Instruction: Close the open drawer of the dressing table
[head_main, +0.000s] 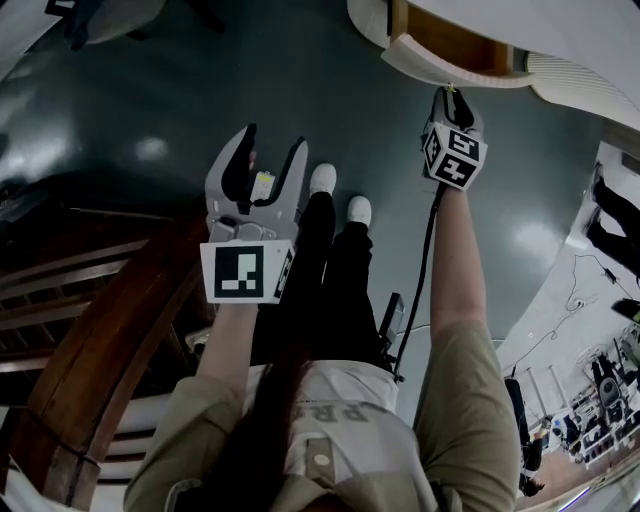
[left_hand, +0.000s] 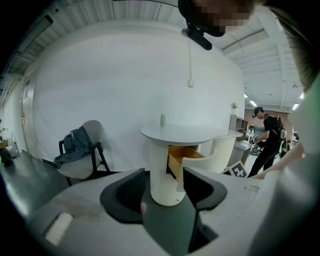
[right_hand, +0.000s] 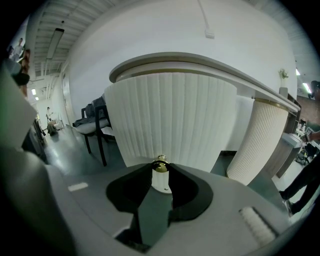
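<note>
- First, nearest my head camera, the left gripper (head_main: 272, 150) hangs over the dark floor (head_main: 150, 90). Its jaws stand wide apart with nothing between them; its own view shows only the distant table through the gap.
- Just beyond it, two white shoes (head_main: 322, 178) stand on that floor.
- On my other side, the right gripper (right_hand: 160, 174) reaches out to the drawer front, its marker cube (head_main: 455, 155) facing the head camera. A black cable (head_main: 428, 260) runs back along the forearm.
- At its tips, the jaws are drawn in narrowly and pinch a small brass knob (right_hand: 160, 164) from both sides.
- Behind the knob, the drawer (head_main: 450, 72) has a curved, ribbed white front. It stands pulled out, so its wooden inside shows from above in the head view and from the side in the left gripper view.
- Above and around it, the dressing table (left_hand: 190, 132) has a pale rounded top on ribbed white pedestals; a small pale bottle (left_hand: 162, 120) stands upright on the top.
- Farther left, a chair (left_hand: 82, 160) stands well apart from the table, with a grey garment (left_hand: 75, 142) draped over it.
- Farthest right, a person (left_hand: 267, 140) in dark clothes stands in the background.
</note>
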